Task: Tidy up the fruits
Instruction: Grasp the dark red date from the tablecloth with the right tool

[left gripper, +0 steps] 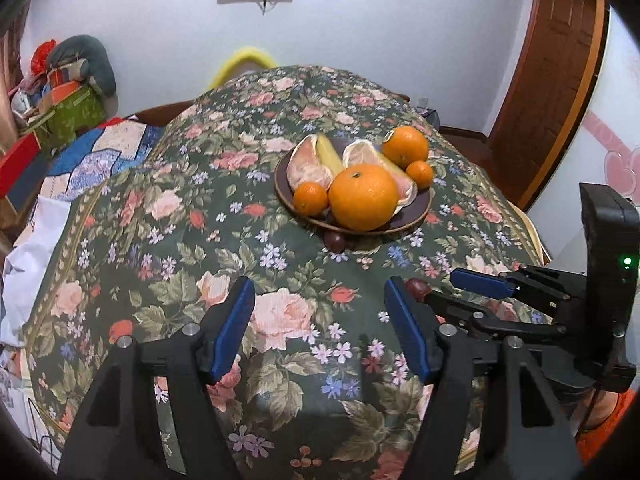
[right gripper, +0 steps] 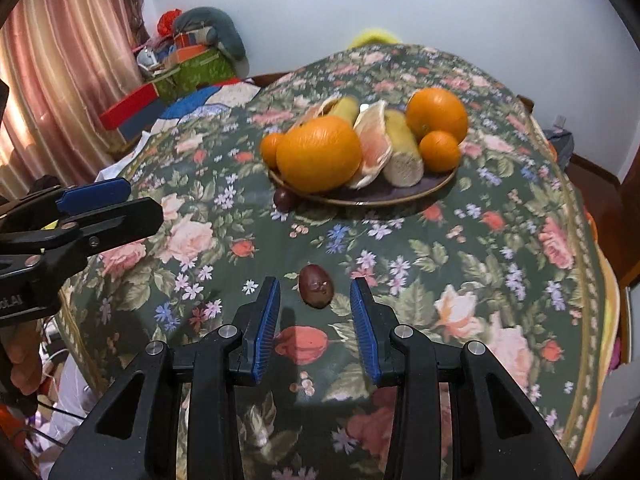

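A: Where are we? I see our right tongs (right gripper: 315, 312) spread apart, low over the floral tabletop (right gripper: 460, 248), with a dark reddish-brown small fruit (right gripper: 316, 284) lying on the cloth just ahead of the gap between the blue pads (right gripper: 267, 332), touching neither.

B: Agreed. Our left tongs (left gripper: 320, 328) are released too, gripping nothing, only flowered cloth between them. From that side the same small fruit (left gripper: 418, 289) peeks out behind the right pad.

A: And the plate (right gripper: 400, 196)?

B: It sits well beyond that fruit, near the tabletop's middle. On it we have a large orange (right gripper: 320, 154) at the front, a second orange (right gripper: 438, 114) at the back, small tangerines (right gripper: 439, 151), peeled pomelo segments (right gripper: 376, 140) and pieces with yellow rind (right gripper: 402, 148).

A: Another dark small fruit (right gripper: 284, 199) lies on the cloth, touching the plate's near rim.

B: Our left tongs come in from the left edge of the right view, well apart from the plate.
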Action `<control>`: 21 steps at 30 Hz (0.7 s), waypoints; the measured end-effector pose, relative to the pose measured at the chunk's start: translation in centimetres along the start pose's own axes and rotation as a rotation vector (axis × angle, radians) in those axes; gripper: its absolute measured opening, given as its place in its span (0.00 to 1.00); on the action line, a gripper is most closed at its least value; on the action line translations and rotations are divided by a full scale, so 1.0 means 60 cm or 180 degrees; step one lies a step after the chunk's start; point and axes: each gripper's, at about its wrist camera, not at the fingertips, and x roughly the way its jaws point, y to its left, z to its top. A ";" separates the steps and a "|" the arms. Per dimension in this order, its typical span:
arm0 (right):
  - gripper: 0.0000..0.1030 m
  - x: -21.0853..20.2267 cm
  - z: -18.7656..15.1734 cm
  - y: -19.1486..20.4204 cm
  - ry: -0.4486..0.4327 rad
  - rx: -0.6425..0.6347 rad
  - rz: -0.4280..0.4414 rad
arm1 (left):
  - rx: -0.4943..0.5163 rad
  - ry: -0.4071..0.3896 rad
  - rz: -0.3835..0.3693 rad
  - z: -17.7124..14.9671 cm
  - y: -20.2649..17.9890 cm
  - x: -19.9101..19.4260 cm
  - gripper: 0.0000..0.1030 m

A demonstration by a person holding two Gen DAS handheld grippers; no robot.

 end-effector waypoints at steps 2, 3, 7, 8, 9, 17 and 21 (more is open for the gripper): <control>0.32 0.010 0.000 0.000 0.0041 0.0000 0.0012 | -0.0036 0.0043 0.0008 -0.002 0.006 0.008 0.65; 0.32 0.014 -0.001 -0.001 0.0056 0.0003 0.0017 | -0.0045 0.0069 0.0000 -0.003 0.008 0.011 0.65; 0.23 0.028 -0.004 -0.002 0.0107 0.0010 0.0033 | -0.0057 0.0131 -0.0008 -0.006 0.012 0.023 0.65; 0.20 0.029 -0.005 -0.002 0.0104 0.0004 0.0025 | -0.0050 0.0135 0.0007 -0.007 0.012 0.025 0.65; 0.18 0.029 -0.006 -0.002 0.0090 -0.0004 0.0011 | -0.0048 0.0140 0.0015 -0.007 0.011 0.027 0.65; 0.13 0.020 -0.002 -0.009 0.0030 0.0056 0.0056 | 0.0000 0.0218 -0.0019 0.001 0.002 0.048 0.65; 0.13 0.005 0.001 -0.019 -0.0061 0.0084 0.0043 | 0.0076 0.0215 -0.0027 0.011 -0.010 0.061 0.65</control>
